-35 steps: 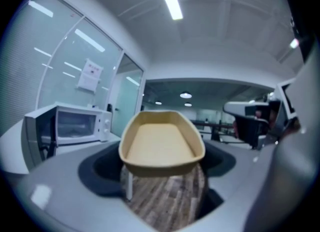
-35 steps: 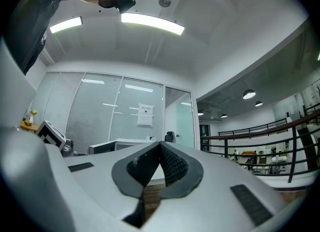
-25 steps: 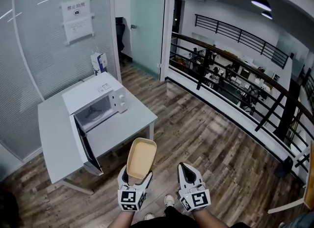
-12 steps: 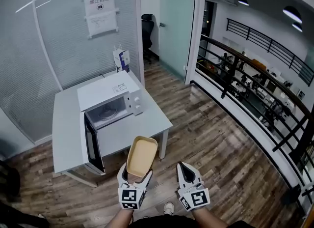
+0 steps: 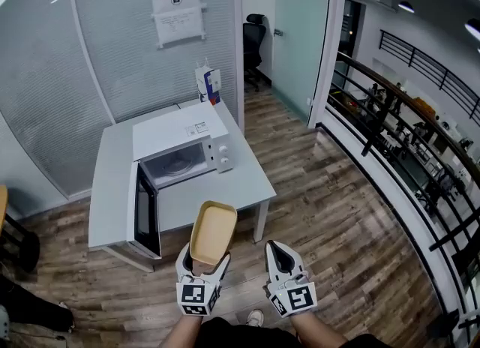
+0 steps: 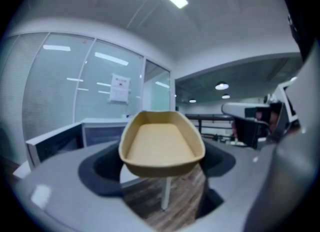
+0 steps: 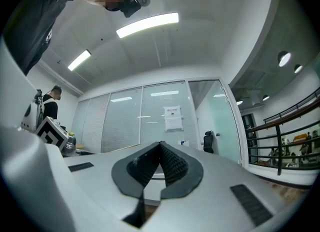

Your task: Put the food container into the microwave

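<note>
The left claw [image 5: 204,264], low in the head view's centre, had its jaws spread wide and clamped on the near end of the tan container [image 5: 212,230]. The container stuck out ahead of it, open side up and apparently empty. The right claw [image 5: 274,252], just to its right, was closed on nothing. The microwave [image 5: 184,140] sat above centre on the grey worktop [image 5: 217,189], with its door [image 5: 145,210] swung fully out toward the lower left and the cavity showing. A strip of wooden floor [image 5: 315,211] lay between the claws and the worktop, so the container was not yet at the oven. The grip looked like the weak point. Only one end was pinched, so the long free end could sag or twist out of the pads if the wrist dipped or jerked during the reach. The open door jutted past the worktop edge on the approach side, and a path drifting left could knock the container against it. Entering askew might catch the rim on the cavity frame.
</note>
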Action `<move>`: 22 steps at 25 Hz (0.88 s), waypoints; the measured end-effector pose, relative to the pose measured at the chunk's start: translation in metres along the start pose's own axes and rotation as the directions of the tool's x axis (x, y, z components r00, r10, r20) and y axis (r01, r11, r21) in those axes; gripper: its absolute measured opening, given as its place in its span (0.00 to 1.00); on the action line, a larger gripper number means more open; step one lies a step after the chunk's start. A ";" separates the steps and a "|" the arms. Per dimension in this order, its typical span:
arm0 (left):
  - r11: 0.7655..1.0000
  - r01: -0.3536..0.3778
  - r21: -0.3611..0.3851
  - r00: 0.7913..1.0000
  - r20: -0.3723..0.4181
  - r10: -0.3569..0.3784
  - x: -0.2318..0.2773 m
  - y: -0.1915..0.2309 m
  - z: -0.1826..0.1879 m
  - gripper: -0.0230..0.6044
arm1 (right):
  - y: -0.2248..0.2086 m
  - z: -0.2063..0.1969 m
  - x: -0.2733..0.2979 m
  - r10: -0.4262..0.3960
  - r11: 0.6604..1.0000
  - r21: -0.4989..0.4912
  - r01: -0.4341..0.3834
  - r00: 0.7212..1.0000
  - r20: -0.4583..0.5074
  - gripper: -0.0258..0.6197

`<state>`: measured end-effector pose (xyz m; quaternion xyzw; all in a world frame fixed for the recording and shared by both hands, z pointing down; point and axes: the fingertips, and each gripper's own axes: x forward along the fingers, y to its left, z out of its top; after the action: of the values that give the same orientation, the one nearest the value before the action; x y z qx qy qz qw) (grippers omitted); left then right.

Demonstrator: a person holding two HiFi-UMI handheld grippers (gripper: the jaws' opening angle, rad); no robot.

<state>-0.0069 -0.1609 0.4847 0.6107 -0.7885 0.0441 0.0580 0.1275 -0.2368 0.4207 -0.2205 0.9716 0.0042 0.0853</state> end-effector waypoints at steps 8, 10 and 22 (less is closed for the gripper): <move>0.996 -0.086 -0.039 0.996 -0.021 0.085 0.017 0.031 -0.008 0.77 | -0.008 -0.019 0.039 0.044 0.999 0.029 -0.043 0.999 -0.021 0.04; 0.993 -0.107 -0.042 0.994 -0.026 0.106 0.022 0.042 -0.011 0.77 | -0.007 -0.023 0.054 0.065 0.998 0.027 -0.065 0.998 -0.024 0.04; 0.988 -0.150 -0.032 0.989 -0.001 0.150 0.065 0.110 0.005 0.77 | 0.009 -0.037 0.159 0.155 0.987 -0.020 -0.156 0.987 -0.049 0.04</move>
<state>-0.1295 -0.1968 0.4888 0.5487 -0.8328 0.0351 0.0637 -0.0237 -0.2985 0.4301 -0.1450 0.9875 0.0173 0.0589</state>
